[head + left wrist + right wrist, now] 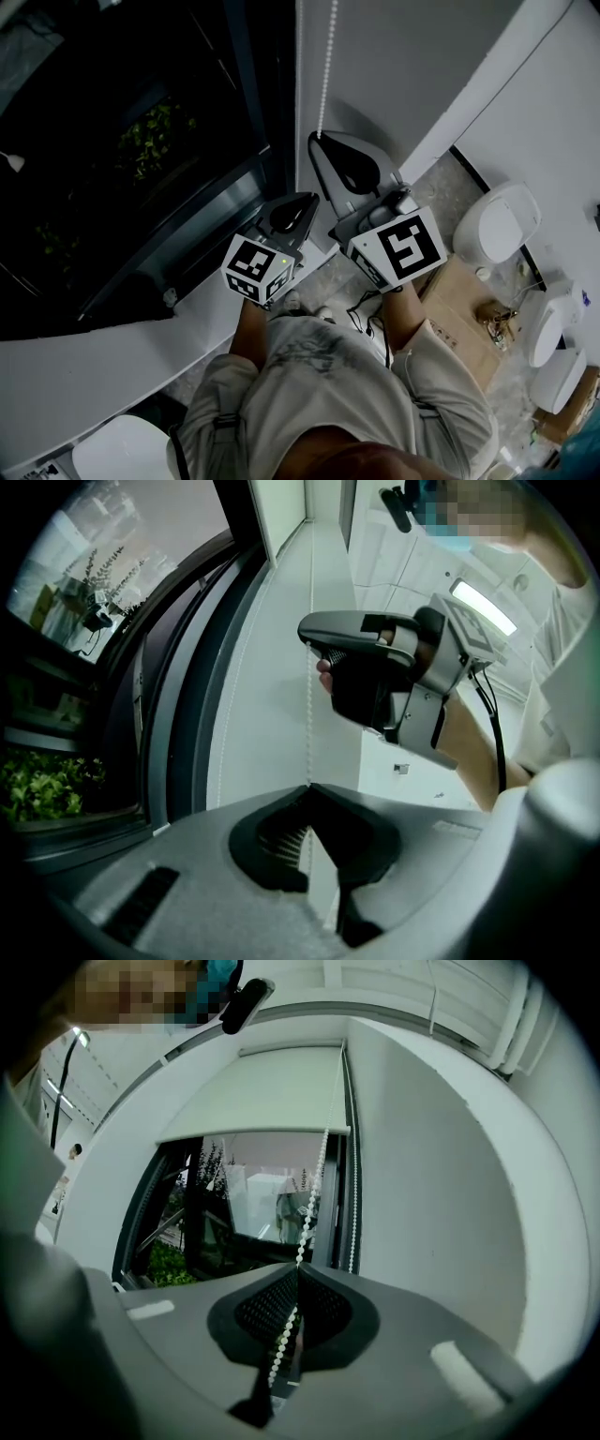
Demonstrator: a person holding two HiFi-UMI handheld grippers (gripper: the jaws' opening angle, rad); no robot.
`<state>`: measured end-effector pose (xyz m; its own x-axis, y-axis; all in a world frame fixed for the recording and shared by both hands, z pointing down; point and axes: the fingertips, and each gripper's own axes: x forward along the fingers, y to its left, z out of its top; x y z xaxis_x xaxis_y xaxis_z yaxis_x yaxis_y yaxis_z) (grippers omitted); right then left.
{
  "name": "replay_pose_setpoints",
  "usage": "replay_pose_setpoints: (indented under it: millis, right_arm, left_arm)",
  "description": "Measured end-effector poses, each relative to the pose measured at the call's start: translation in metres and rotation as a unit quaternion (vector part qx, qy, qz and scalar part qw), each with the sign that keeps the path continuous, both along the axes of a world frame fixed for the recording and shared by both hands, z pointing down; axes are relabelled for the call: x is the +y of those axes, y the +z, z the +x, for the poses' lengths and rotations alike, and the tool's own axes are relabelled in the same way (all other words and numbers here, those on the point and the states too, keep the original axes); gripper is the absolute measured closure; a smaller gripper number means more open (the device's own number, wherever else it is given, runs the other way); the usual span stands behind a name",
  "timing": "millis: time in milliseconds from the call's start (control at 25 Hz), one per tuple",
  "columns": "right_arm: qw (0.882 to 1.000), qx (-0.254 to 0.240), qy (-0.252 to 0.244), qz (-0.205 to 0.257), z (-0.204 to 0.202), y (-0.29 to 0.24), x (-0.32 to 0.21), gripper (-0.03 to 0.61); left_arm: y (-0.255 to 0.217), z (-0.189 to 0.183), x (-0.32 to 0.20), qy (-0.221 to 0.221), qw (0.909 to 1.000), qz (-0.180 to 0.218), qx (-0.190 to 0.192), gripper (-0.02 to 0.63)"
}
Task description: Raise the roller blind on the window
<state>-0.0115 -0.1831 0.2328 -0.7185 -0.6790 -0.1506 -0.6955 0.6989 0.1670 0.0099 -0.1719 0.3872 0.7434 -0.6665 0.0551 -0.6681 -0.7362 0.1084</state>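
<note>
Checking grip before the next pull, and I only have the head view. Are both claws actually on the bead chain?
Observer: Yes for the left claw. It is shut on the bead chain, and the strand runs straight into its closed tips.
Operator: Right one?
Observer: The right claw is shut on the chain too, with beads trailing down between its jaws.
Operator: Where's the blind?
Observer: The roller blind is partly up. Its bottom bar sits high on the window, and the glass below it is uncovered.
</note>
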Motion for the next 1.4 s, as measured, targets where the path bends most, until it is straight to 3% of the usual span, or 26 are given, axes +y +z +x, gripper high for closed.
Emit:
replay_pose_setpoints:
  millis: [280, 680, 840, 1040, 1400]
  right_arm:
    - [0.999, 0.002, 0.018, 0.031, -0.004, 0.005, -0.001, 0.569]
    - [1.0, 0.004, 0.022, 0.015, -0.001, 0.034, -0.001, 0.569]
    - [0.999, 0.029, 0.037, -0.022, 0.005, 0.056, -0.003, 0.569]
    - [0.999, 0.03, 0.031, -0.006, 0.003, 0.066, -0.003, 0.569]
    - [0.998, 0.038, 0.032, -0.031, 0.006, 0.091, 0.0, 0.569]
  left_arm:
    - [0.018, -0.002, -0.003, -0.003, 0.9998, -0.016, -0.012, 0.603]
    - [0.049, 0.0, -0.003, -0.002, 0.9987, -0.047, -0.017, 0.603]
    - [0.062, 0.002, -0.003, 0.002, 0.9981, -0.058, -0.019, 0.603]
    - [0.08, 0.004, -0.003, 0.003, 0.9968, -0.077, -0.023, 0.603]
    - [0.103, 0.006, -0.003, 0.002, 0.9951, -0.096, -0.026, 0.603]
